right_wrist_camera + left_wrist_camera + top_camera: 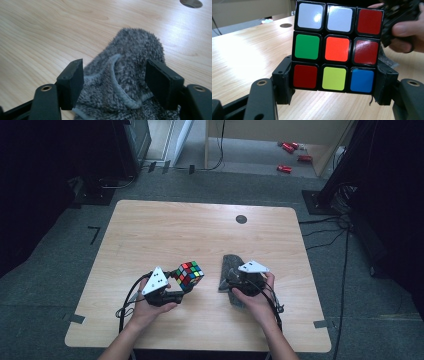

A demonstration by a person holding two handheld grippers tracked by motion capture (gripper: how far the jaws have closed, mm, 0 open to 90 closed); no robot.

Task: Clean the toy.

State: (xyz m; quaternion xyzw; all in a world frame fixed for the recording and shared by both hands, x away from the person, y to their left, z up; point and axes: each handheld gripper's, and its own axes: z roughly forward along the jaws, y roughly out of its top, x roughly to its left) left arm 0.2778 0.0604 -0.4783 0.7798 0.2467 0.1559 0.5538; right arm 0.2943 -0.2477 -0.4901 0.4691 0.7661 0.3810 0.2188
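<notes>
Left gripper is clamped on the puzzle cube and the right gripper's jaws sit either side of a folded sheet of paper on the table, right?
Not quite. The left gripper is clamped on the puzzle cube, but what lies between the right gripper's jaws is a grey fuzzy cloth, not paper. The right gripper view shows its knitted texture and stitched edge, with the open jaws on either side of it on the table.

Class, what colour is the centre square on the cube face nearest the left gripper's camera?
Orange, on the Rubik's cube; clearest in the left gripper view.

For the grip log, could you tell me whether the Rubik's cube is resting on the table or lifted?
Lifted: the Rubik's cube sits clamped in the left tool, table visible beneath.
</notes>
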